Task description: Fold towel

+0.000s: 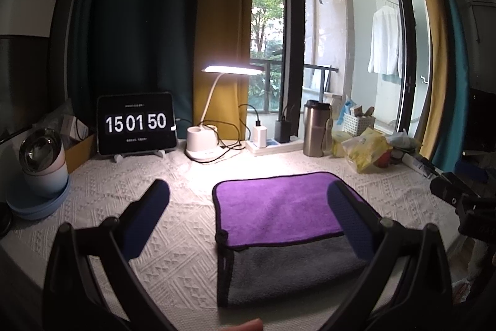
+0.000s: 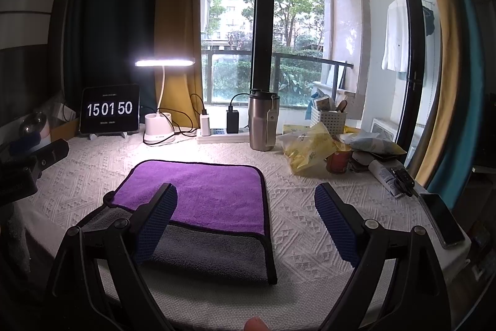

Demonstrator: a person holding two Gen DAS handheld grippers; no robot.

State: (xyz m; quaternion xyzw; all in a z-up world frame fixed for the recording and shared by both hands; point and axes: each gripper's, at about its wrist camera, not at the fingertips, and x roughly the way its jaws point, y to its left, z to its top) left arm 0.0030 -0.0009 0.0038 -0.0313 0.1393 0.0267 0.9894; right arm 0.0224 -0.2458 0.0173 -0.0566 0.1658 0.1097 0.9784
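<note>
A towel (image 1: 272, 213) lies flat on the white textured tablecloth, folded so a purple layer covers the far part and a grey strip shows at the near edge. It also shows in the right wrist view (image 2: 210, 194). My left gripper (image 1: 248, 207) is open and empty, hovering above the towel's left edge. My right gripper (image 2: 246, 207) is open and empty, hovering above the towel's right edge. The other gripper's black body shows at the right edge of the left wrist view (image 1: 458, 200) and the left edge of the right wrist view (image 2: 31, 163).
Along the back stand a tablet clock (image 1: 135, 123), a lit desk lamp (image 1: 204, 145), a power strip (image 1: 272, 145), a steel tumbler (image 1: 316, 129) and yellow bags (image 1: 365, 151). Stacked bowls (image 1: 43, 163) sit at left. A phone (image 2: 443, 219) lies near the right table edge.
</note>
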